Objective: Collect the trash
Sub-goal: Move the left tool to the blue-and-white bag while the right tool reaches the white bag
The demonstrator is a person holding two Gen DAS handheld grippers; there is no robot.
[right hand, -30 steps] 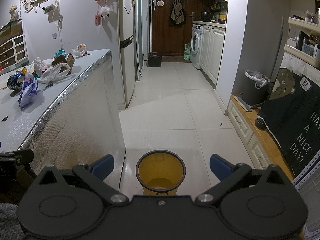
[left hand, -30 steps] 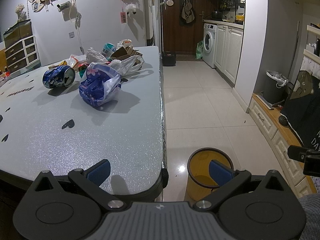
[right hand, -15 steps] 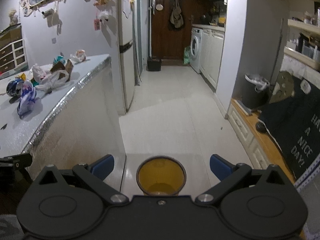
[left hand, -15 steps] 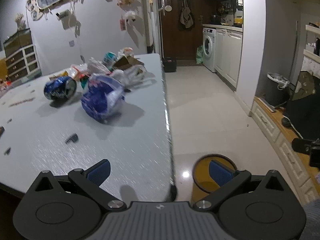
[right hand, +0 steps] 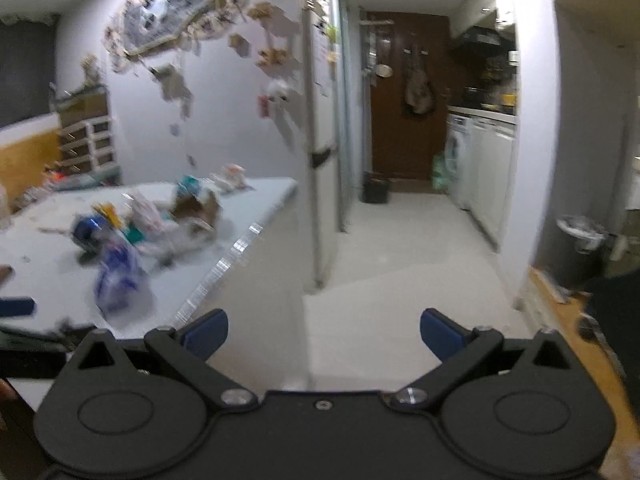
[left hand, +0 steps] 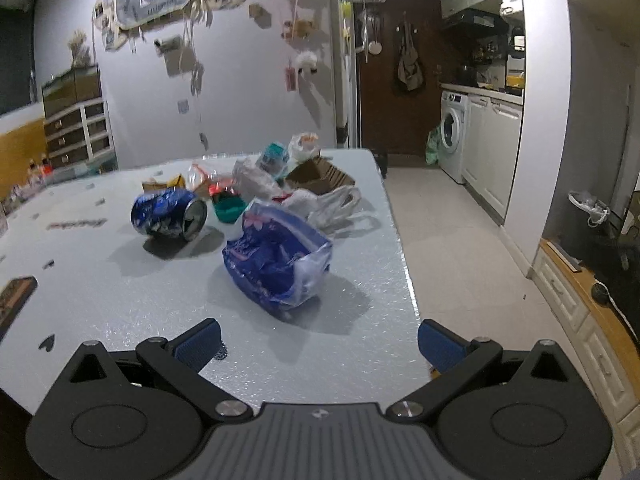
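Observation:
A heap of trash lies on the grey table (left hand: 120, 304). Nearest is a crumpled blue and white plastic bag (left hand: 278, 262), with a dented blue can (left hand: 169, 215) behind it to the left. Farther back lie a green cup (left hand: 229, 209), white plastic bags (left hand: 324, 204) and brown cardboard (left hand: 320, 178). My left gripper (left hand: 318, 342) is open and empty, low over the table just short of the blue bag. My right gripper (right hand: 324, 330) is open and empty over the floor beside the table, where the blurred blue bag (right hand: 116, 274) shows at the left.
The table's right edge (left hand: 404, 264) drops to a tiled floor (left hand: 452, 240). A washing machine (left hand: 452, 136) and white cabinets (left hand: 496, 144) line the right wall. A lined dark bin (left hand: 584, 216) stands at the right, and a fridge (right hand: 324, 140) behind the table.
Both grippers rose and tilted up. The yellow bin on the floor dropped out of both views. The left gripper moved over the table toward the blue bag. The right view is now blurred.

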